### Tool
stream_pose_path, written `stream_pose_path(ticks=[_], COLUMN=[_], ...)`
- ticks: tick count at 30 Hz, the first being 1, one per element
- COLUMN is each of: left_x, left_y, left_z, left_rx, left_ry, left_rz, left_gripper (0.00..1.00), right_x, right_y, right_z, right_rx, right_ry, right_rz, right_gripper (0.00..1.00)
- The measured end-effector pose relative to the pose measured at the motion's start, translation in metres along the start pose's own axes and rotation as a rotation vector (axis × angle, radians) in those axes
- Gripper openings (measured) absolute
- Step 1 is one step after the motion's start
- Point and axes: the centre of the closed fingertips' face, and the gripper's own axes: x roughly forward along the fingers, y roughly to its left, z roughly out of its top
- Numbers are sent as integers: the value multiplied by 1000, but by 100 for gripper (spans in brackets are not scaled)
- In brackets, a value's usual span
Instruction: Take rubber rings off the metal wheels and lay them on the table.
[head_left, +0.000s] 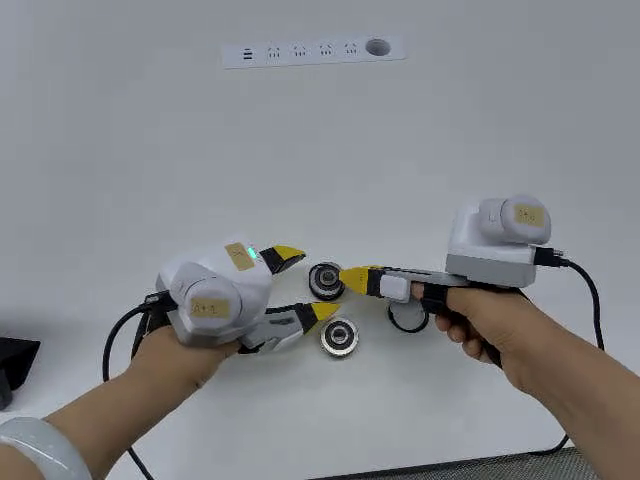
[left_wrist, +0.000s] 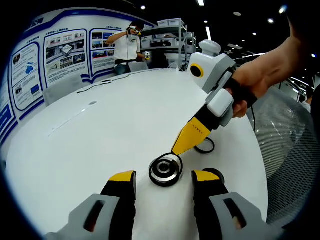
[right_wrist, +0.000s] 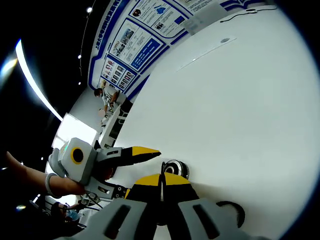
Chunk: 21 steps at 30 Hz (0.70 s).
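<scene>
Your left hand-held gripper (head_left: 303, 283) was spread, with a metal wheel (head_left: 326, 280) just ahead of its jaws. Your right hand-held gripper (head_left: 348, 279) was pressed together, tip at that wheel's rim. A rubber ring (head_left: 408, 318) lay on the table (head_left: 300, 150) near the wheel.

The table (head_left: 450, 150) is plain white, and so is the power strip (head_left: 313, 49). The left gripper (head_left: 308, 283) and right gripper (head_left: 352, 279) have white shells, tan labels and black jaws tipped yellow. Each wheel (head_left: 326, 280) (head_left: 339, 337) is silver and black. The loose ring (head_left: 408, 318) is black, as is the cable (head_left: 590, 290). The bracelet (head_left: 35, 445) is pale whitish green. The wall panels (left_wrist: 60, 55) are blue and white.
</scene>
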Motion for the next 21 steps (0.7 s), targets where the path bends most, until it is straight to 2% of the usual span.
stream_pose_path(ticks=[12,21], left_x=[-13,-19], left_y=[-2,-1], left_z=[-7,-12], left_rx=[-23,-35], left_ry=[-25,-24], left_rz=[1,12], left_gripper=[51,55], right_x=[-14,-45], right_y=[12,3], right_z=[1,-2], right_rx=[20,61], right_ry=[-38,-98], right_rz=[17,-15], right_gripper=[2,2])
